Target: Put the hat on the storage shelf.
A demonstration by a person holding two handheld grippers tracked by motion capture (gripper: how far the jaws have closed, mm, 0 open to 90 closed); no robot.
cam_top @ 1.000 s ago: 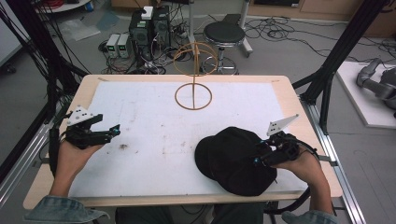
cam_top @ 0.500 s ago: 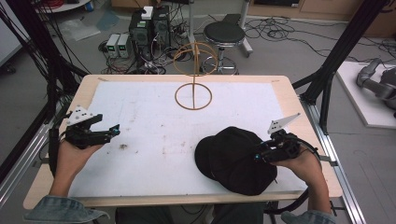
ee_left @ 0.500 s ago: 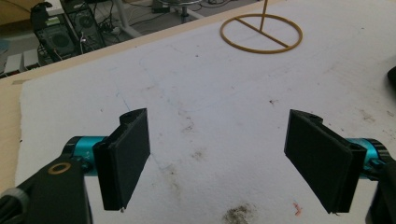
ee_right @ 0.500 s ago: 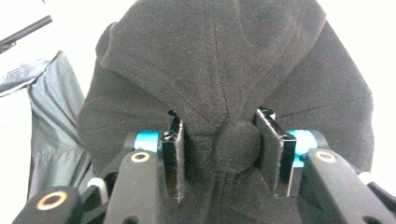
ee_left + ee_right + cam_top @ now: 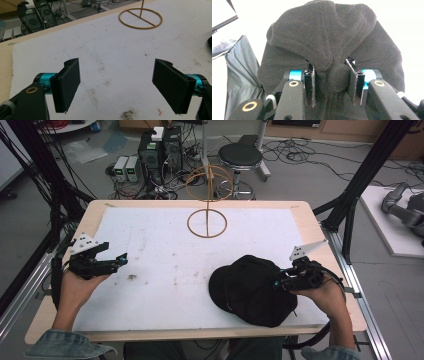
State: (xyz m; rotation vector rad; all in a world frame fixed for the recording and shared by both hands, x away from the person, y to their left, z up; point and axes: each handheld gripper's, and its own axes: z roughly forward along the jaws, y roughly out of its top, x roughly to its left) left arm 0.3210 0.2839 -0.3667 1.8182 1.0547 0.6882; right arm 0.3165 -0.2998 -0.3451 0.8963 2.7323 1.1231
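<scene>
A black fabric cap (image 5: 247, 290) lies on the white mat at the front right. My right gripper (image 5: 276, 284) reaches into it from the right, and its jaws have just been closing. In the right gripper view they pinch a bunched fold of the cap (image 5: 324, 37) inside the right gripper (image 5: 329, 65). At the mat's left side, my left gripper (image 5: 121, 260) hovers with its jaws spread wide. Bare mat shows between the jaws of the left gripper (image 5: 116, 82).
A wooden ring stand (image 5: 208, 215) with an upright pole rises at the back centre of the mat (image 5: 165, 245); its base ring (image 5: 140, 18) is far ahead of the left gripper. The wooden table rim (image 5: 312, 222) frames the mat. A dark stain (image 5: 128, 115) marks the mat.
The right gripper's jaws have drawn together on the cap's fabric, bunching it slightly. Both hands have kept their places.
</scene>
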